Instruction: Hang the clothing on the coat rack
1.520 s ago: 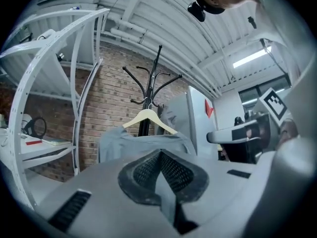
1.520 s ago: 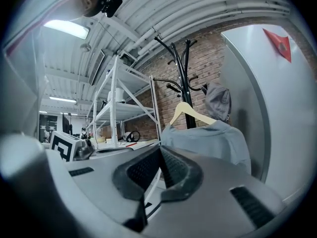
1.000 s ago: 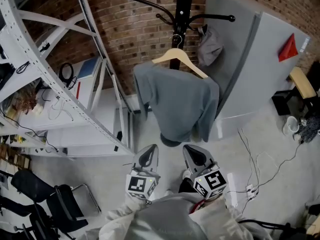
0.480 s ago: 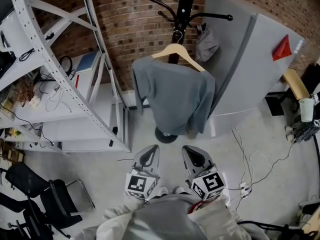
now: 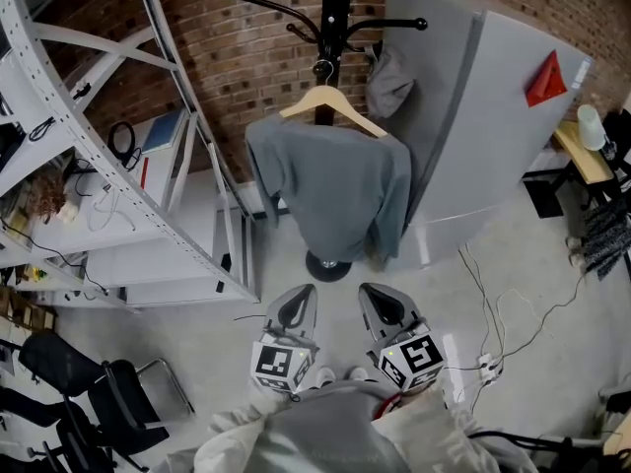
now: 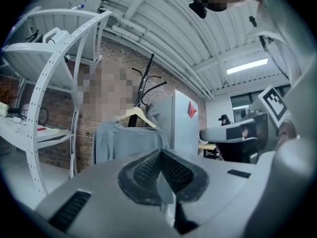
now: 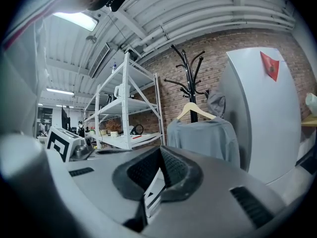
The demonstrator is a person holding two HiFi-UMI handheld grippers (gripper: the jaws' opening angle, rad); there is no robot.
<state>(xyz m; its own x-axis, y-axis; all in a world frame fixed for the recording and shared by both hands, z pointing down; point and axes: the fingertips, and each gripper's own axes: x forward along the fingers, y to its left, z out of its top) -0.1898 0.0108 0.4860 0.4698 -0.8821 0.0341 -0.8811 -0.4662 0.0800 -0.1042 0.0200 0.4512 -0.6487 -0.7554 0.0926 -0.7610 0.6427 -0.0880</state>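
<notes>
I have the left gripper [image 5: 294, 306] and right gripper [image 5: 381, 304] side by side over the concrete floor [image 5: 493, 264], both jaws pressed together and empty. Ahead, the grey shirt [image 5: 330, 190] drapes from a wooden hanger [image 5: 330, 106] on the black coat rack [image 5: 335, 8], which stands before the brick wall [image 5: 246, 57]. White shelving [image 5: 118, 195] stands left of the rack.

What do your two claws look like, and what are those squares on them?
Both are smooth light-grey shells that narrow to a tip, with dark ribbed pads inside. The left claw and right claw each carry a cube with black-and-white square markers. The sleeves behind them are pale grey.
</notes>
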